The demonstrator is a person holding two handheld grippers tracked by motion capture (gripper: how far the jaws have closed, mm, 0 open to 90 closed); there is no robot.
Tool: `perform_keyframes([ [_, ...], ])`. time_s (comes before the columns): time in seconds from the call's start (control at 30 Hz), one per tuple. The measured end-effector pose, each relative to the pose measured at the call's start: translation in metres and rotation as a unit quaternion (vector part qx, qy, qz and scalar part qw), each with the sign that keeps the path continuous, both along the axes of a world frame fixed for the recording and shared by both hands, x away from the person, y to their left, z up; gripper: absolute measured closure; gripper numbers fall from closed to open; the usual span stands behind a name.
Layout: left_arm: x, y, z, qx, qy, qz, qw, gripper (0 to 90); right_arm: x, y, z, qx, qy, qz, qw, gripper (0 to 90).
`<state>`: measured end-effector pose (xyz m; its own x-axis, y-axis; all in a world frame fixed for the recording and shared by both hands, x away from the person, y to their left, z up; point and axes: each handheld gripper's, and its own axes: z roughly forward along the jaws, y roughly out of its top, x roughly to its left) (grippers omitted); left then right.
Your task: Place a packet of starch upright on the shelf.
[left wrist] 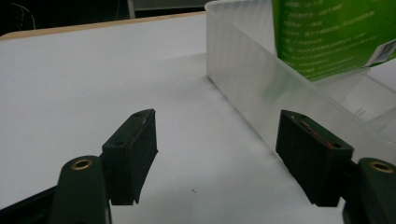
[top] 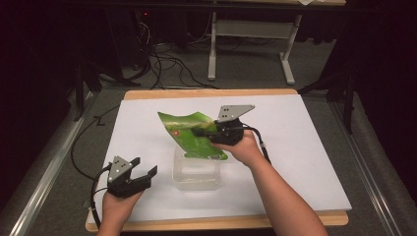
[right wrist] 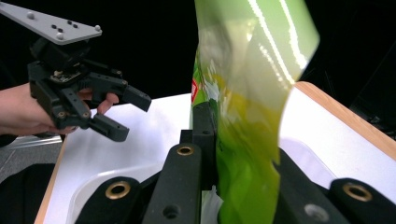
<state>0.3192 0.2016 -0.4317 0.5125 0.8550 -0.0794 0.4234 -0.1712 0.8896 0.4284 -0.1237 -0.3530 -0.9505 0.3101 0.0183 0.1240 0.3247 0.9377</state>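
Observation:
A glossy green snack bag (top: pixel 189 135) hangs tilted above a clear plastic container (top: pixel 196 177) on the white tabletop (top: pixel 295 147). My right gripper (top: pixel 199 132) is shut on the bag's right side, and in the right gripper view the bag (right wrist: pixel 252 70) rises between its jaws (right wrist: pixel 233 154) over the container's rim (right wrist: pixel 93 186). My left gripper (top: pixel 145 165) rests low at the front left, open and holding nothing. In its own view the left gripper (left wrist: pixel 217 121) faces the container's wall (left wrist: pixel 252 70), with the bag's lower end (left wrist: pixel 327 37) over the container. From the right gripper view, the left gripper (right wrist: pixel 130 115) stands open.
The wooden table edge (top: pixel 211 92) frames the white top. Behind it, black cables (top: pixel 167 66) lie on the floor beside the grey legs of another table (top: pixel 212 54). Metal rails run along both sides of the floor.

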Motion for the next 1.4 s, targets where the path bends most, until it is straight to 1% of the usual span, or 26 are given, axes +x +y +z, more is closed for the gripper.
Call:
perform_keyframes([
  [0.1,0.000,0.002,0.000,0.002,-0.003,0.001,1.0000,29.7,0.003,0.008,-0.002,0.010,0.004,0.002,0.9999,86.2],
  [0.13,0.000,0.002,0.000,-0.003,0.000,0.001,1.0000,29.7,0.003,0.010,-0.003,0.013,0.004,0.002,0.9999,86.1],
  [0.27,0.000,0.003,0.000,-0.003,0.000,0.000,1.0000,29.7,0.004,0.013,-0.009,0.007,0.011,-0.006,0.9999,83.9],
  [0.3,0.000,0.003,0.000,-0.004,0.000,0.000,1.0000,29.7,0.004,0.012,-0.010,0.006,0.012,-0.013,0.9998,82.9],
  [0.37,0.000,0.002,0.000,-0.003,-0.001,0.000,1.0000,29.7,0.005,0.013,-0.011,-0.003,0.010,-0.030,0.9995,78.6],
  [0.4,0.000,0.001,0.000,-0.003,-0.001,-0.002,1.0000,29.7,0.004,0.012,-0.011,0.000,0.011,-0.036,0.9993,74.5],
  [0.43,0.000,0.001,0.001,-0.002,-0.001,-0.002,1.0000,29.7,0.003,0.011,-0.010,0.010,0.008,-0.043,0.9990,70.8],
  [0.47,0.000,0.001,0.001,0.001,-0.007,-0.004,1.0000,29.7,0.002,0.009,-0.008,0.017,0.007,-0.053,0.9984,68.7],
  [0.53,0.001,0.000,0.000,0.002,-0.006,-0.005,1.0000,29.8,0.001,0.005,-0.006,0.022,0.008,-0.057,0.9981,66.7],
  [0.57,0.000,0.000,0.000,0.000,0.001,-0.004,1.0000,29.8,-0.001,0.003,-0.005,0.017,0.002,-0.064,0.9978,65.3],
  [0.6,0.000,-0.001,0.000,0.000,0.001,-0.005,1.0000,30.0,-0.003,0.000,-0.004,0.013,-0.003,-0.075,0.9971,64.2],
  [0.67,0.001,-0.001,0.000,0.000,0.003,-0.009,1.0000,31.0,-0.007,-0.007,-0.003,0.012,-0.008,-0.092,0.9957,64.2],
  [0.77,0.002,-0.002,0.000,-0.004,0.005,-0.012,0.9999,32.9,-0.015,-0.018,-0.004,0.025,-0.008,-0.113,0.9933,63.9],
  [0.83,0.002,-0.003,0.000,-0.007,0.006,-0.014,0.9999,34.4,-0.019,-0.026,-0.005,0.023,-0.008,-0.127,0.9916,63.3],
  [0.87,0.002,-0.003,0.000,-0.009,0.006,-0.014,0.9998,34.9,-0.021,-0.029,-0.006,0.023,-0.007,-0.129,0.9913,63.3],
  [0.97,0.002,-0.005,0.000,-0.012,0.005,-0.015,0.9998,36.5,-0.028,-0.038,-0.009,0.009,-0.008,-0.143,0.9896,62.8],
  [1.0,0.003,-0.006,0.000,-0.012,0.006,-0.015,0.9998,36.9,-0.030,-0.040,-0.010,0.006,-0.009,-0.144,0.9895,62.3],
  [1.07,0.004,-0.007,0.000,-0.020,0.012,-0.014,0.9996,37.5,-0.035,-0.045,-0.012,0.001,-0.011,-0.152,0.9883,61.7],
  [1.13,0.006,-0.007,0.000,-0.034,0.021,-0.013,0.9991,39.1,-0.040,-0.049,-0.013,-0.002,-0.009,-0.152,0.9883,61.1],
  [1.2,0.006,-0.007,0.001,-0.041,0.021,-0.012,0.9989,41.4,-0.045,-0.051,-0.015,-0.004,-0.012,-0.158,0.9874,60.7],
  [1.3,0.007,-0.008,0.002,-0.044,0.018,-0.008,0.9988,42.4,-0.051,-0.055,-0.020,-0.008,-0.007,-0.167,0.9859,60.3],
  [1.4,0.009,-0.011,0.000,-0.043,0.020,-0.003,0.9989,43.4,-0.055,-0.060,-0.026,-0.005,-0.004,-0.175,0.9845,60.0],
])
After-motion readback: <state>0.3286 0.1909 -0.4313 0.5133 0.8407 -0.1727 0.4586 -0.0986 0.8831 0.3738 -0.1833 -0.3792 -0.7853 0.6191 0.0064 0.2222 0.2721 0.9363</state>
